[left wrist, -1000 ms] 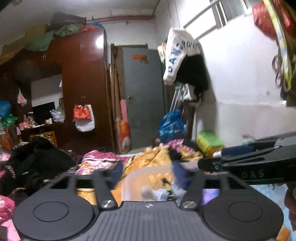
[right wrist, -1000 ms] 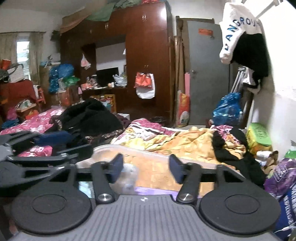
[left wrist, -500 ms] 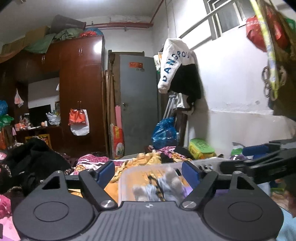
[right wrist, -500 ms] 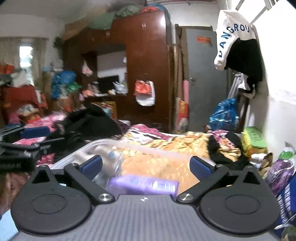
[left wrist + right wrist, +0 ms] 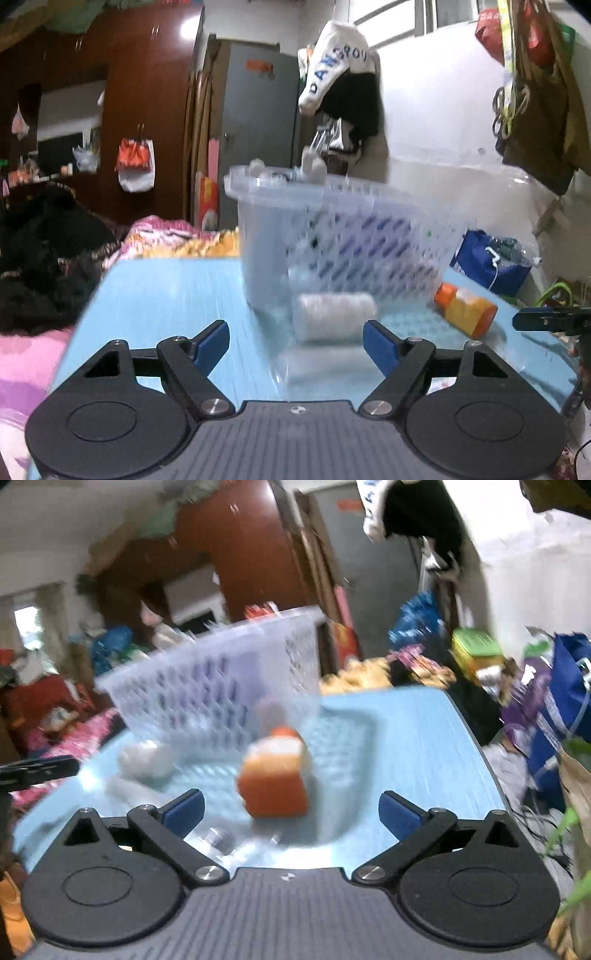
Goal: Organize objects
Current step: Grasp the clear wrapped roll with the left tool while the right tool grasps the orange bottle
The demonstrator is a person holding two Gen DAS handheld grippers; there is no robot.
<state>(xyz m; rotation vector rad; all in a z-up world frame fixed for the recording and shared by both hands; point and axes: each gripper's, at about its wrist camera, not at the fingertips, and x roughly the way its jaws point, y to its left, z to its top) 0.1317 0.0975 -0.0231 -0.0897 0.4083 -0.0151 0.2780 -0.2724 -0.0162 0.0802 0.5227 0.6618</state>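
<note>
Both claws — left gripper (image 5: 296, 341) and right gripper (image 5: 291, 808) — are spread wide, nothing held. An approach is judged underway: the orange bottle (image 5: 275, 775) lies just ahead of the right claw (blurred), before the basket (image 5: 221, 679). Centring and closing are called for next.

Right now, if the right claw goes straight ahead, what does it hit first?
Probably the orange bottle, lying on the blue table dead ahead between the open fingers of the right claw. The white basket stands behind it. Motion blur makes depth uncertain.

Blue capital letters, roughly "DANGROU", run along the white garment (image 5: 334, 70) hanging on the wall. The orange sign (image 5: 259, 67) on the grey door is too blurred to read.
</note>
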